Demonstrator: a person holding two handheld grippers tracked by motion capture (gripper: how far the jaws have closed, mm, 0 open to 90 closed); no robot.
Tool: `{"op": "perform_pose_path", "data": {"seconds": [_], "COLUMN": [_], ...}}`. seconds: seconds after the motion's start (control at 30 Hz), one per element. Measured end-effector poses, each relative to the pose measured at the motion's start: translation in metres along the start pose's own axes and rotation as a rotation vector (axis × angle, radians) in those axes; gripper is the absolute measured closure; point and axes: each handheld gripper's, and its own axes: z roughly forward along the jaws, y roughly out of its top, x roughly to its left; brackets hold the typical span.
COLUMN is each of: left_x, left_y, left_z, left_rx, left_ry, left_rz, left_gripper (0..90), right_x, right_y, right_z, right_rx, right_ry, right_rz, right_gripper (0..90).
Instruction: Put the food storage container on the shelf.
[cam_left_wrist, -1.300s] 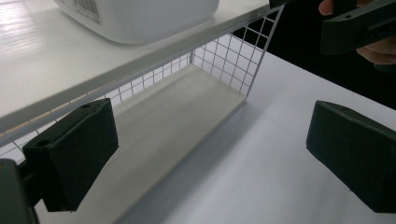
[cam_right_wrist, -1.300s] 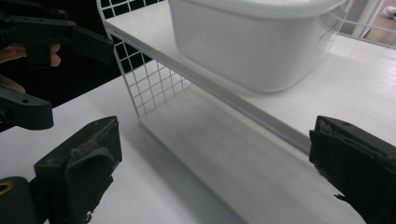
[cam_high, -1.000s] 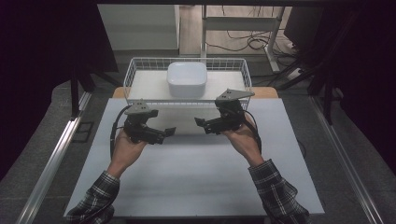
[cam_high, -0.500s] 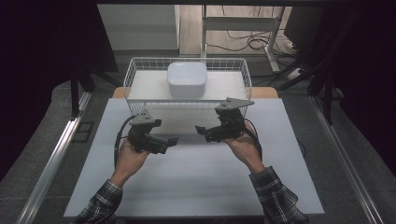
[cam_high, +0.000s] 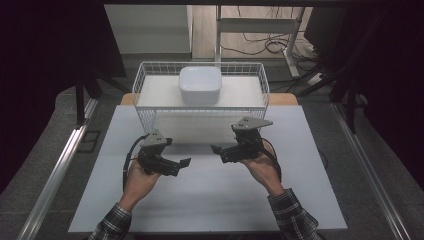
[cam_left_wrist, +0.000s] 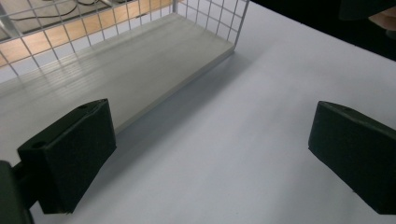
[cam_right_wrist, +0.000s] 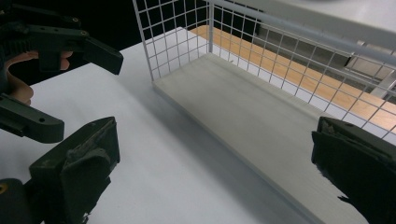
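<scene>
High view: the white bowl (cam_high: 200, 85) sits upside down on top of the wire rack (cam_high: 150, 117) at the bench's (cam_high: 210, 200) far edge, straight ahead of both grippers. Left gripper (cam_high: 181, 164) and right gripper (cam_high: 217, 150) hover empty, jaws spread; the right looks nearer.

Left gripper view: jaws apart, the rack's lower shelf (cam_left_wrist: 116, 74) ahead.

Right gripper view: jaws apart, facing the shelf (cam_right_wrist: 252, 116); left gripper (cam_right_wrist: 79, 84) alongside.

Bowl (cam_high: 200, 85) on shelf in wire basket (cam_high: 145, 82) at table (cam_high: 210, 200) rear; 2 tools in front, L (cam_high: 184, 164) & R (cam_high: 216, 149).
</scene>
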Motion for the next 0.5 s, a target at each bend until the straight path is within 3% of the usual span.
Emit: {"op": "perform_pose_path", "data": {"seconds": [0.5], "left_x": [-0.006], "left_y": [-0.016], "left_z": [0.001], "left_rx": [0.01], "left_ry": [-0.007], "left_rz": [-0.022], "left_gripper": [0.0], "right_x": [0.008], "right_y": [-0.02], "right_z": [0.0], "right_rx": [0.039], "right_ry": [0.008], "right_rz": [-0.02], "right_gripper": [0.9]}}
